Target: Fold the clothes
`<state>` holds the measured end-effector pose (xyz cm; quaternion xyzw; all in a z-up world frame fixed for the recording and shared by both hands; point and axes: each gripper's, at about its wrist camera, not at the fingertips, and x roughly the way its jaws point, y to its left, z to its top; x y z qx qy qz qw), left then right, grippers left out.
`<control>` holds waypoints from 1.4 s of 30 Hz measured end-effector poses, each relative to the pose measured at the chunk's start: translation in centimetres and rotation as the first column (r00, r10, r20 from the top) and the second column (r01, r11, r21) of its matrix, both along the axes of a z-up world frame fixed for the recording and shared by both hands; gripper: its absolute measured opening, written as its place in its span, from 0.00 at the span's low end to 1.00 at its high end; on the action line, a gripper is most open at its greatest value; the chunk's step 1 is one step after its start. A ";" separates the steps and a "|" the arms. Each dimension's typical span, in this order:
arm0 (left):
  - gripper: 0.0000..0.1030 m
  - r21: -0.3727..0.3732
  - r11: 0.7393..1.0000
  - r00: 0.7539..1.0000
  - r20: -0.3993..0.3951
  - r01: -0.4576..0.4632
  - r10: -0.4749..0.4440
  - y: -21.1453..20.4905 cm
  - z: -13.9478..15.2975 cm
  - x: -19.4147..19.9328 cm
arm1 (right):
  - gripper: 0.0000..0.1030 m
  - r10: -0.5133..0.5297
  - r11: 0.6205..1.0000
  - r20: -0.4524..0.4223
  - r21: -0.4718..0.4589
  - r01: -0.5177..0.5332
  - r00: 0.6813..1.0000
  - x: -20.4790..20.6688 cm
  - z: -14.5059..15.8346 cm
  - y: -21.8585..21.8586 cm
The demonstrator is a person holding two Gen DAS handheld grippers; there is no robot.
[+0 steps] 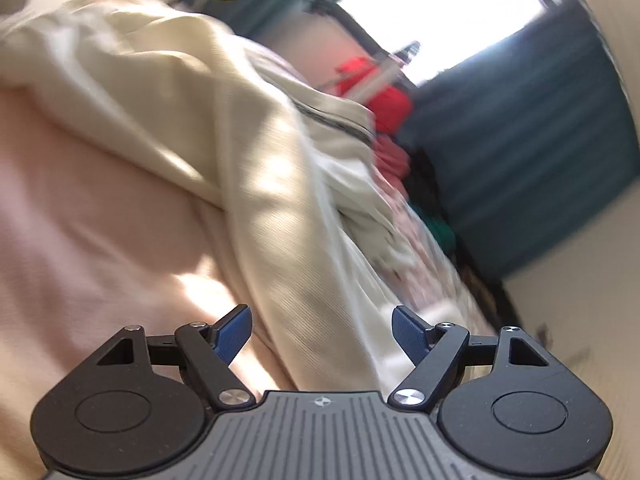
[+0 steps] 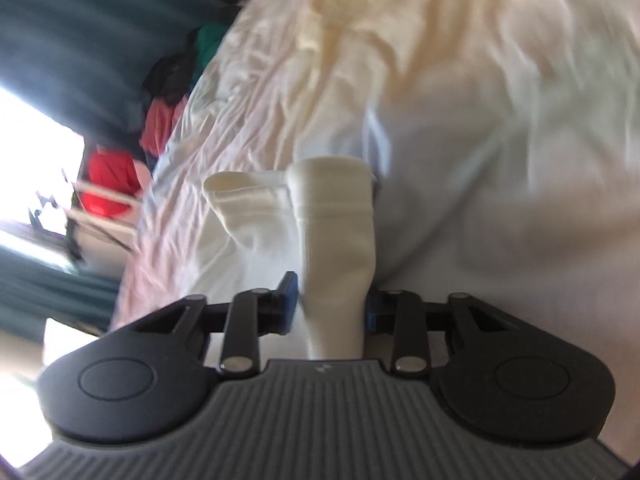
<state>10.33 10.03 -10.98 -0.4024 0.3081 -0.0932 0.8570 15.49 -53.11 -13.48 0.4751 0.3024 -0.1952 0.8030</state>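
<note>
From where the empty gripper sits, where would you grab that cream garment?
Probably the cream garment by its nearer long folded edge running toward the left gripper, coming in low from the pink sheet side. That edge lies raised and exposed, so open jaws could straddle it.

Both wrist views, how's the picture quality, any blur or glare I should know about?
Left wrist view: window blown out white, cloth and red pile smeared by motion blur, sun patches on the sheet; only the open left tool is sharp. Right wrist view: window glares, sheet blurred, white sock in the right tool fairly clear. Both bend at the edges.
</note>
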 end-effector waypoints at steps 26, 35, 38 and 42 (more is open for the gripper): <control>0.12 -0.329 0.775 0.842 -0.202 -0.540 0.501 18.4 -1.1 0.7 | 0.06 -0.315 0.931 0.161 -0.139 0.338 0.935 -2.8 0.4 -4.3; 0.07 -0.183 0.857 0.869 -0.225 -0.481 0.440 25.0 9.8 -5.2 | 0.06 -0.354 0.907 0.194 -0.167 0.386 0.915 -3.9 1.4 -3.7; 0.07 -0.084 0.889 0.872 -0.257 -0.450 0.417 25.3 10.6 -7.0 | 0.06 -0.374 0.883 0.204 -0.220 0.415 0.905 -4.8 2.7 -2.9; 0.07 0.024 0.907 0.861 -0.304 -0.421 0.408 25.1 9.1 -7.9 | 0.06 -0.429 0.861 0.127 -0.243 0.448 0.894 -6.6 3.2 -2.4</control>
